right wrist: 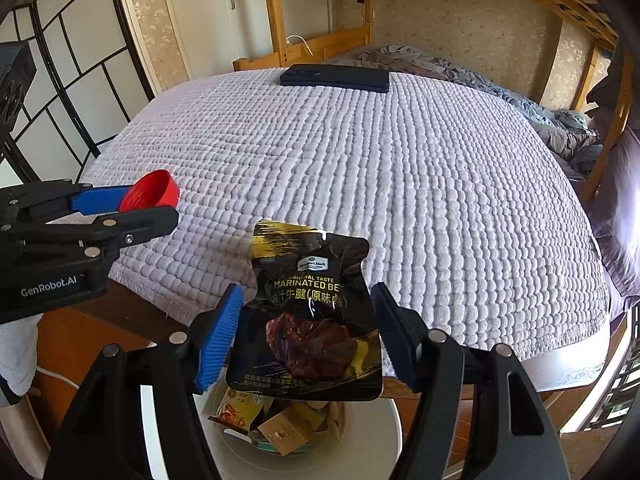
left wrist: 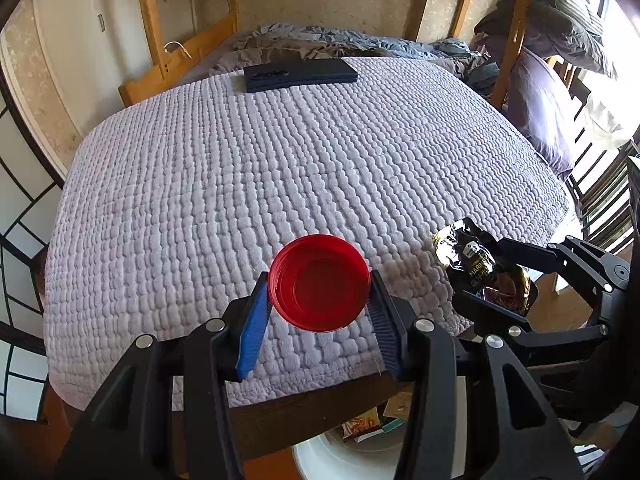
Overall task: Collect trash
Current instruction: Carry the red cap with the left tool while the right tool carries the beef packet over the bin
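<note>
My left gripper (left wrist: 319,285) is shut on a red plastic cup (left wrist: 319,282), held at the near edge of the quilted table, mouth facing the camera; the cup also shows in the right wrist view (right wrist: 150,191). A black and gold marinated beef pouch (right wrist: 310,316) hangs between the blue pads of my right gripper (right wrist: 306,310), whose jaws stand wide and do not press it. The pouch hangs directly above a white trash bin (right wrist: 368,436) with wrappers inside. The pouch also shows in the left wrist view (left wrist: 476,264).
A dark flat case (left wrist: 300,75) lies at the far edge of the lavender quilted cover (left wrist: 280,168). Behind it stands a wooden bunk bed (left wrist: 192,52) with grey bedding. A panelled screen (right wrist: 68,68) stands at the left. The bin's rim shows below the table (left wrist: 320,460).
</note>
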